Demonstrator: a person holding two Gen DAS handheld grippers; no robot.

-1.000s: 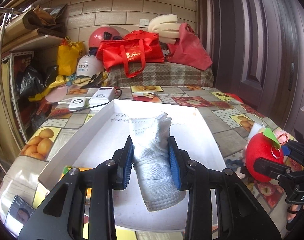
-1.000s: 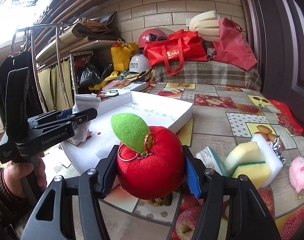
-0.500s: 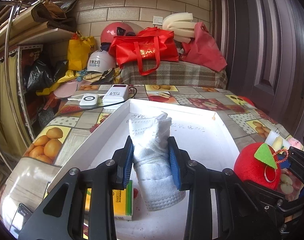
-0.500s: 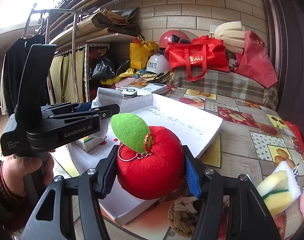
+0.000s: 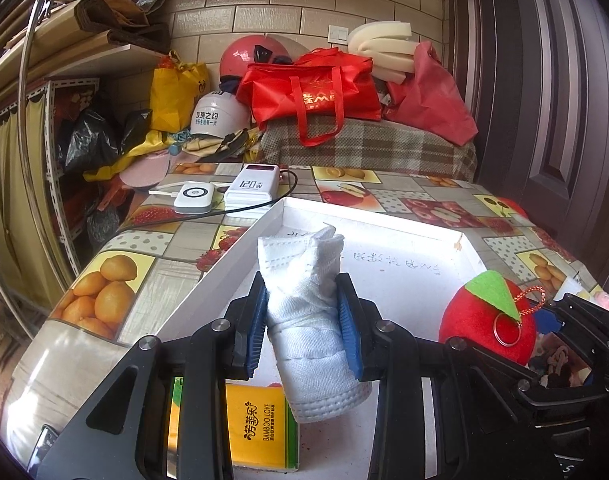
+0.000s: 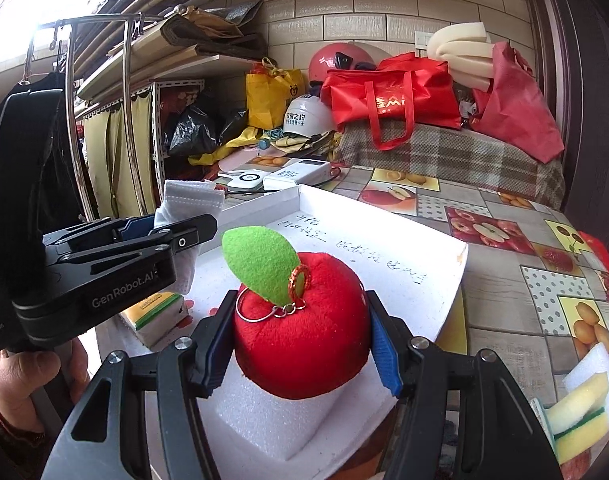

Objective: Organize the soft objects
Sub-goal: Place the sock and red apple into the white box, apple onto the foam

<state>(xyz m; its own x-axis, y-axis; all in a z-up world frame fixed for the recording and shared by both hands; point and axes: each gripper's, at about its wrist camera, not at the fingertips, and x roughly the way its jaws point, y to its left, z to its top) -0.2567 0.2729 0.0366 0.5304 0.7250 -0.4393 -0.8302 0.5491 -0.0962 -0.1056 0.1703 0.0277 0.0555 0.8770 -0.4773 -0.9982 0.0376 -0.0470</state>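
- The surface (image 5: 176, 280), under a fruit-print cloth, carries everything; a plaid-covered ledge (image 5: 376, 148) with red bags (image 5: 316, 92), helmets and foam lies beyond its far edge.
- A white tray (image 5: 404, 240) lies in the middle of the surface, handwriting on its floor; its near right corner is a foam block (image 6: 264, 412).
- The right gripper (image 6: 300, 344) clamps a red plush apple (image 6: 304, 332) from both sides, over the tray's near right corner; the apple's green leaf (image 6: 260, 268) and key ring stand on top.
- The left gripper (image 5: 302, 336) pinches a rolled white cloth (image 5: 308, 312), upright, over the tray's near left part; a hand (image 6: 20, 392) holds its grip.
- A yellow tissue pack (image 5: 260, 428) lies under the left gripper at the tray's near edge, partly hidden by the gripper's arms.
- Two power banks (image 5: 224, 192) with a cable sit near the far left edge, clear of the tray.
- A yellow-green sponge (image 6: 580, 412) lies near the right edge, apart from the tray.
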